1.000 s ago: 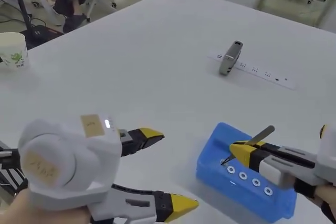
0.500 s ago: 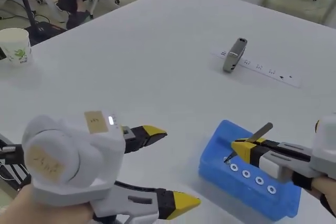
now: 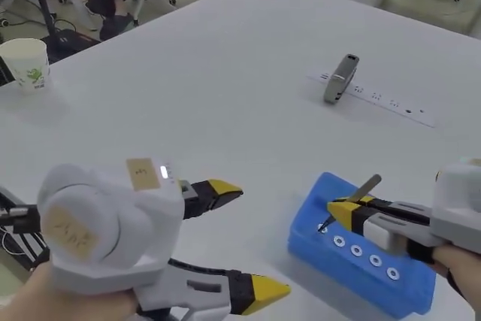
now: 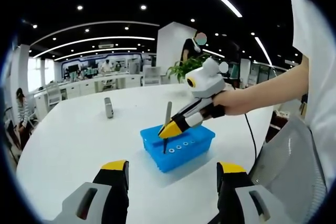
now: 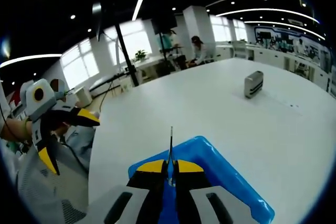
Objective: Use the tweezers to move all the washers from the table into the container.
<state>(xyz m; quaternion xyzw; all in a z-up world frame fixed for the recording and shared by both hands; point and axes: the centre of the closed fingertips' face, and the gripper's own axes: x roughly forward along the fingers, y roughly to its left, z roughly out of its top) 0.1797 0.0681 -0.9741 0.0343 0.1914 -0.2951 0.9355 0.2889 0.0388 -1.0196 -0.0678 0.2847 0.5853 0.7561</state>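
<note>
Four washers (image 3: 356,250) lie in a row inside the blue container (image 3: 307,249) on the white bench (image 3: 225,73), and no others are visible on it, so the task looks nearly done; the right claw (image 3: 333,213) pinches the tweezers (image 3: 368,186), tips down in the container, and the left claw (image 3: 252,238) hangs spread nearby.

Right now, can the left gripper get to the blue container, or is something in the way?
Probably yes. Only bare table lies between the open left gripper and the container; the right gripper, holding the tweezers, is over its top.
</note>
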